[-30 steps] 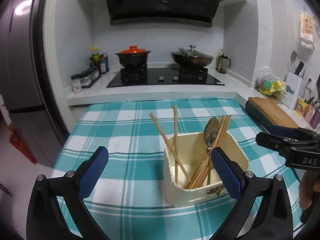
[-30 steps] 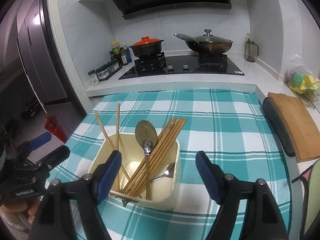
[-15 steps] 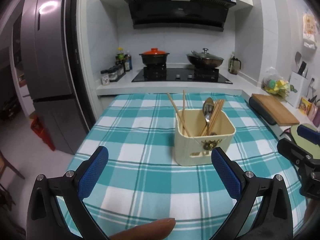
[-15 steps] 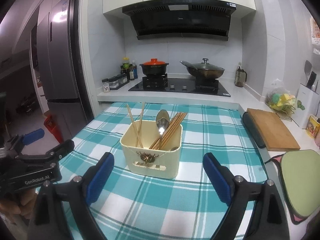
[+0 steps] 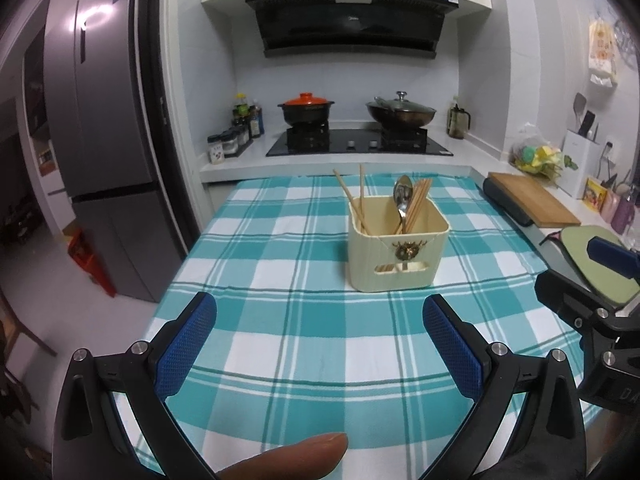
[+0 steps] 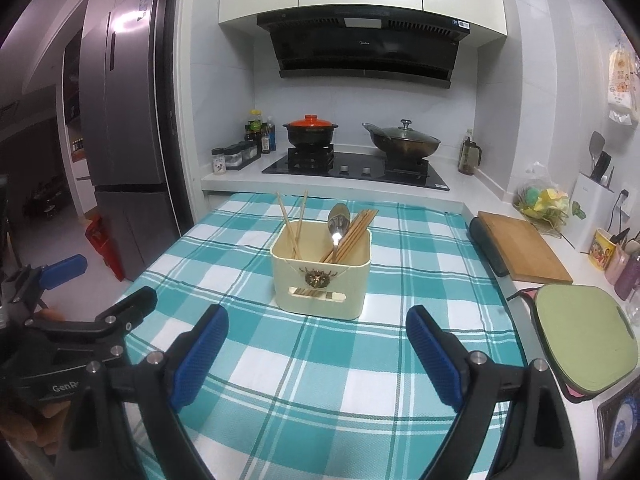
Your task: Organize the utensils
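A cream utensil box (image 5: pixel 396 256) stands on the teal checked tablecloth (image 5: pixel 304 344); it also shows in the right wrist view (image 6: pixel 320 276). It holds wooden chopsticks (image 5: pixel 416 204) and a metal spoon (image 5: pixel 402 196), standing upright and leaning. My left gripper (image 5: pixel 320 344) is open and empty, well back from the box near the table's front edge. My right gripper (image 6: pixel 316 354) is open and empty, also back from the box. Each gripper shows at the edge of the other's view.
A stove with an orange-lidded pot (image 5: pixel 306 108) and a wok (image 5: pixel 400 112) stands behind the table. A wooden board (image 5: pixel 532 204) and a green mat (image 6: pixel 584 336) lie at the right. A fridge (image 5: pixel 108 152) stands at the left. A fingertip (image 5: pixel 296 456) shows at the bottom.
Both grippers have pulled back and up from the box, which was between their fingers a second ago and now stands farther away. Both stay open.
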Action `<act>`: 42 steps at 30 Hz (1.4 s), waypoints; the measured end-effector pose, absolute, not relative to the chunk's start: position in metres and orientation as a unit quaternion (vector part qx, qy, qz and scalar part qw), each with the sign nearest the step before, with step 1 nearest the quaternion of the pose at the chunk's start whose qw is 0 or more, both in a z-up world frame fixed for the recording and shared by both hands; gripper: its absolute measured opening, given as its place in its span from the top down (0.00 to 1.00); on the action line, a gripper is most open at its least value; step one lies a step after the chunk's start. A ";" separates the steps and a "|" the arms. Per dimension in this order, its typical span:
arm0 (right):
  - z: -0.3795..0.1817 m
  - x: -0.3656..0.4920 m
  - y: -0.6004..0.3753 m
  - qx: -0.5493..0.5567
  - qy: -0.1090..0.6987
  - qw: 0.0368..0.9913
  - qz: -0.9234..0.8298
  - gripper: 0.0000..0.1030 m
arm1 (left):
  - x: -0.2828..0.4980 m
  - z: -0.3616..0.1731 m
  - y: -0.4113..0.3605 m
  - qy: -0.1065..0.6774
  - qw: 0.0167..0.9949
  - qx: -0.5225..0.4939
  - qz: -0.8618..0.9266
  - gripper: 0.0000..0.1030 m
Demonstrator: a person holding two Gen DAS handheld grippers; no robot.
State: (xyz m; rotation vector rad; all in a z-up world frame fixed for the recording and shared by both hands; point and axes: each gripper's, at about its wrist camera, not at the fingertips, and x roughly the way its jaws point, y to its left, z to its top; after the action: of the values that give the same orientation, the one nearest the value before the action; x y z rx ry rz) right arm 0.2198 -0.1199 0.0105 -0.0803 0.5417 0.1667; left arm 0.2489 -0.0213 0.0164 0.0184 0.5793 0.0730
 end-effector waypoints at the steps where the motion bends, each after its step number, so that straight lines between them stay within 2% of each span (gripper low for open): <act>1: 0.011 0.216 -0.118 -0.042 0.266 0.959 0.083 0.11 | 0.246 0.017 -0.021 0.285 0.958 0.010 0.036 0.00; 21: 0.019 0.182 -0.117 -0.044 0.262 0.962 0.064 0.11 | 0.229 0.022 -0.027 0.283 0.958 0.008 0.038 0.00; 42: 0.017 0.181 -0.120 -0.040 0.269 0.961 0.055 0.11 | 0.228 0.023 -0.028 0.280 0.959 0.010 0.038 0.00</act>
State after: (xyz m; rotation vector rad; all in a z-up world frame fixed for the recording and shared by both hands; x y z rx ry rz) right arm 0.1809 -0.1205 0.0166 -0.0805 0.5448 0.1109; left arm 0.2283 -0.0282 0.0235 0.0203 0.5677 0.0767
